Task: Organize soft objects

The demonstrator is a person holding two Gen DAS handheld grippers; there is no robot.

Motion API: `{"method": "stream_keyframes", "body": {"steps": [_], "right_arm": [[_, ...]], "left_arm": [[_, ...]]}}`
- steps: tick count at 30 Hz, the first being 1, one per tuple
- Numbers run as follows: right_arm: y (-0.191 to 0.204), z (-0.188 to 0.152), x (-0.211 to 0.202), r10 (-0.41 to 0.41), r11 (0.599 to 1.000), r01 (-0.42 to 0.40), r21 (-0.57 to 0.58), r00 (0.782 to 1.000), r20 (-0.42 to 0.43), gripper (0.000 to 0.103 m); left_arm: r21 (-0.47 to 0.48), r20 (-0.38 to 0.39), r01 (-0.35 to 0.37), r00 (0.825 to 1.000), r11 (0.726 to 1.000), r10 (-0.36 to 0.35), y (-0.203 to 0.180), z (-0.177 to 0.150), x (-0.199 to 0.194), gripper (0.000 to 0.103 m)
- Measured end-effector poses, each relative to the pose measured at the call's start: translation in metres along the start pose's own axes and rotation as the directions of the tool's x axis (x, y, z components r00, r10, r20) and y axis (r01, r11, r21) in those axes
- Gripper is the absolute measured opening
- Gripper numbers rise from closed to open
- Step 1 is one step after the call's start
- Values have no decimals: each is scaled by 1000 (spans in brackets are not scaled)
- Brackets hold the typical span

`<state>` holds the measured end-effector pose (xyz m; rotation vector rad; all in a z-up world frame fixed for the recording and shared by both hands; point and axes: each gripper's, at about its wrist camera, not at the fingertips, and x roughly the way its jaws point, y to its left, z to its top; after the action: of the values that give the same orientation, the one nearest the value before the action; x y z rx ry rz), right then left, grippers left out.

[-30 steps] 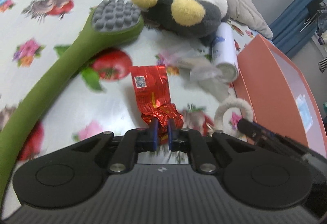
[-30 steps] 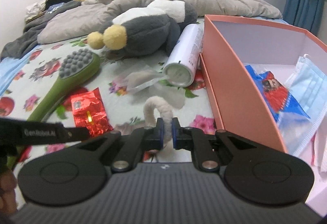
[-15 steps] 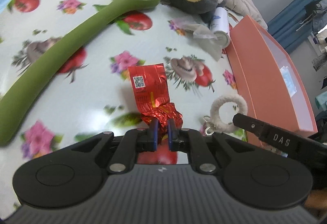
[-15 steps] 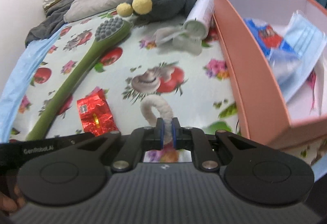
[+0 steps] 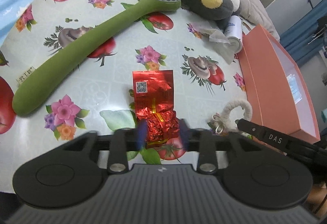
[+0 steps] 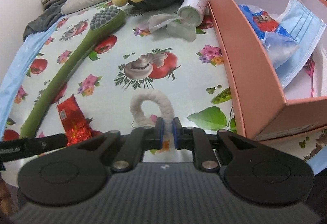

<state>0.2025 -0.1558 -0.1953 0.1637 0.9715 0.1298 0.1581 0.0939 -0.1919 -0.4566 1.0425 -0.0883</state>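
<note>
A crumpled red foil packet (image 5: 153, 91) lies on the flowered cloth. Its near end sits between the blurred pads of my left gripper (image 5: 162, 135), whose jaws are opening and stand clear of the foil. A white rope ring (image 6: 152, 99) with a small metal clasp rests on the cloth to the packet's right. My right gripper (image 6: 167, 132) still pinches the ring's near side as its jaws start opening. The same ring (image 5: 239, 104) shows at the right of the left wrist view, and the packet (image 6: 70, 115) at the left of the right wrist view.
An open orange box (image 6: 245, 40) at the right holds a blue face mask (image 6: 302, 30) and a blue packet (image 6: 263, 21). Farther off lie a long green massage brush (image 5: 81, 44), a grey plush toy (image 5: 208, 5), a white can (image 6: 194, 5), a clear wrapper (image 6: 171, 23) and a rumpled grey blanket.
Both grippers pulled back toward the near edge, bringing the packet and the ring along. The left jaws have spread off the red packet. The right jaws look barely wider.
</note>
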Motion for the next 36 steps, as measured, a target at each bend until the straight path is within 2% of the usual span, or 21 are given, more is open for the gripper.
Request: {"method": "stream_keyframes", "body": {"steps": [1,3,12,16,19,23,26,29,36], "right_arm": [[-1,0,-1,0,1000,0,-3,1000,0,29],[-1,0,-2,1,1000,-1,-8,1000,7,50],[6,2,2,11,998,-10,-61,1000,14,53],[13,3,3,16,994,-11,-106,999,43,60],[18,3,9,48,991,-43,-124,998,38,60],[30,-3,17,31,979,-19,-202,998,53,59],[31,-8,27,24,975,-16,-220,999,31,46],[28,-10,34,12,975,-10,-222,1000,7,26],[20,-8,25,-4,976,10,-215,1000,27,23]], "left_arm": [[5,8,-8,1000,1000,8,-3,-1,-1,51],[-1,20,-10,1000,1000,10,-6,-3,-3,52],[-76,42,-40,998,996,44,-12,-5,0,60],[-94,58,-49,997,994,54,-13,-5,0,60],[-106,58,-58,996,993,64,-11,-5,3,60],[-121,54,-62,996,991,69,-9,-5,5,60],[-116,45,-75,996,990,81,-11,-6,7,68],[-101,43,-74,996,992,79,-15,-8,7,69],[-73,64,-97,993,993,102,-27,-13,8,69]]}}
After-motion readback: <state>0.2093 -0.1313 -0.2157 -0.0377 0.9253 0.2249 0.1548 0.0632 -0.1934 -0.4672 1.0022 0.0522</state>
